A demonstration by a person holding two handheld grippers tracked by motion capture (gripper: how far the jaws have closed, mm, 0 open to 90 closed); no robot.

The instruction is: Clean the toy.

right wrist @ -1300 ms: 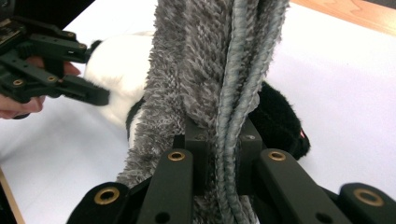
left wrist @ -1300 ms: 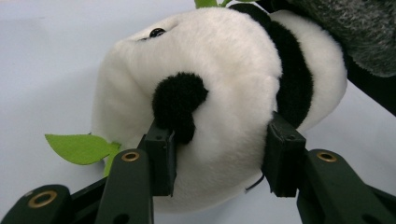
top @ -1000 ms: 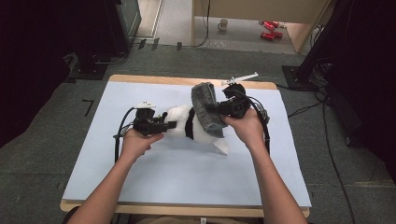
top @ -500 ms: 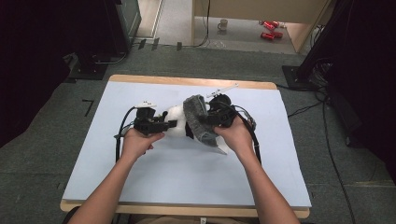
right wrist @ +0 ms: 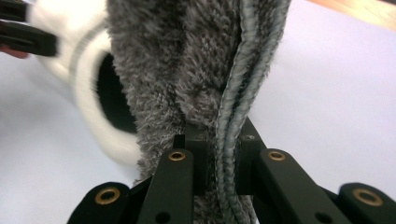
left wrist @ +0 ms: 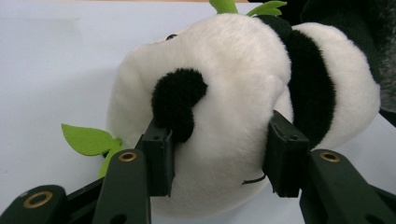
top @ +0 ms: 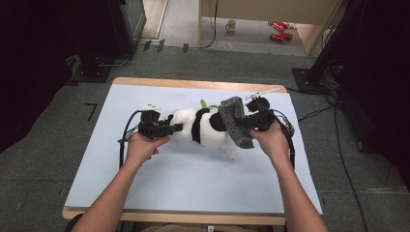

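A plush panda (top: 203,126) is seen lying on its side near the middle of the pale blue table (top: 193,193), between the 2 grippers, its long axis running left to right with the head toward the left gripper (top: 175,128). The head is pinched between that gripper's 2 pads (left wrist: 161,156), which are set partly apart and dent the fur. At the panda's other end, a grey fuzzy cloth (top: 235,122) is clamped by its hemmed edge in the tightly closed right gripper (top: 244,123) and is held against the toy's rear.
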